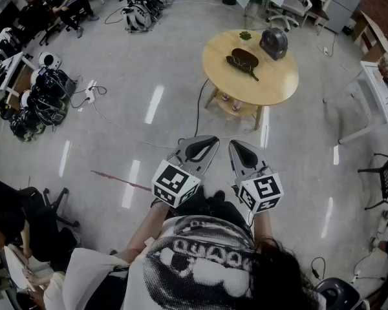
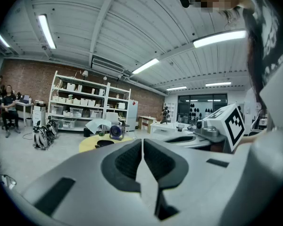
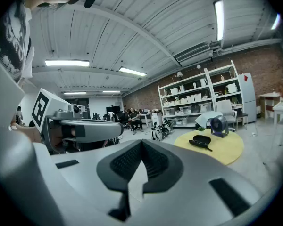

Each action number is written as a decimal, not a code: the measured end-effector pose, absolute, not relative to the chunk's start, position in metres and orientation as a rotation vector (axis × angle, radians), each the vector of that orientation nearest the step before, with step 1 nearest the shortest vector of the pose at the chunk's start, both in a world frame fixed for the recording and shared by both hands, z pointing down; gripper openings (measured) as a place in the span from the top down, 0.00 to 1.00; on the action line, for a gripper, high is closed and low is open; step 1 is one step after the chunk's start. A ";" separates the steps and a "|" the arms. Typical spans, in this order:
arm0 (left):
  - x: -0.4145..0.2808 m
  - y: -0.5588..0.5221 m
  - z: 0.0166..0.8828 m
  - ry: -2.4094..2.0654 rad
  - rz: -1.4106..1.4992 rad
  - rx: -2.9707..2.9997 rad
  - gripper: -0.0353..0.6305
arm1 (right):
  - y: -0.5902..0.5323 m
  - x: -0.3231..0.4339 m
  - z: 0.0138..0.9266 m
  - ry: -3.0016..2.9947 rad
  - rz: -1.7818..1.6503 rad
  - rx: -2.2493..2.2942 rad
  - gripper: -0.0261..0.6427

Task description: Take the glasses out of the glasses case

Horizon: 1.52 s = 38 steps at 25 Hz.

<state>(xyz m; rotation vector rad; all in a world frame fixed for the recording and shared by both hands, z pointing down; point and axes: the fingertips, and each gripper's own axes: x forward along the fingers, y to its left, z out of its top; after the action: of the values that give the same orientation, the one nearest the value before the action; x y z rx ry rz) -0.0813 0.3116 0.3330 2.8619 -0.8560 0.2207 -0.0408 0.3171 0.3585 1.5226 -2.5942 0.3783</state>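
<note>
A dark glasses case (image 1: 243,59) lies open on the round yellow table (image 1: 275,86), far ahead of me across the floor; something dark and thin sticks out at its near side, and I cannot tell whether it is the glasses. The case (image 3: 201,141) also shows in the right gripper view, and dimly as the case (image 2: 104,144) in the left gripper view. My left gripper (image 1: 209,141) and right gripper (image 1: 237,144) are side by side close to my body, pointing toward the table. Both are shut with nothing between the pads (image 2: 142,142) (image 3: 142,143).
A small dark fan (image 1: 273,43) and a little green plant (image 1: 245,35) stand on the table. A cable (image 1: 197,108) runs over the floor to it. Black gear (image 1: 45,99) is piled at the left, a white desk (image 1: 383,89) stands at the right, chairs around.
</note>
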 end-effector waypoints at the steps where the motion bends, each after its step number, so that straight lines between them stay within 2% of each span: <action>1: -0.078 0.312 0.333 -0.857 0.219 2.864 0.91 | 0.318 -0.038 0.359 -2.595 0.378 1.524 0.97; 22: -0.025 0.305 0.354 -0.935 0.281 2.797 0.91 | 0.312 0.017 0.383 -2.635 0.415 1.436 0.97; 38: 0.006 0.206 0.370 -0.895 0.306 2.810 0.91 | 0.213 0.051 0.396 -2.607 0.446 1.501 0.97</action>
<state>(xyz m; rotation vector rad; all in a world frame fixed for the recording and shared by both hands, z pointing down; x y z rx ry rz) 0.0063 0.2059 0.3703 2.8099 -0.8951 0.3065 0.0512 0.2128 0.3963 1.5011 -2.6070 0.4460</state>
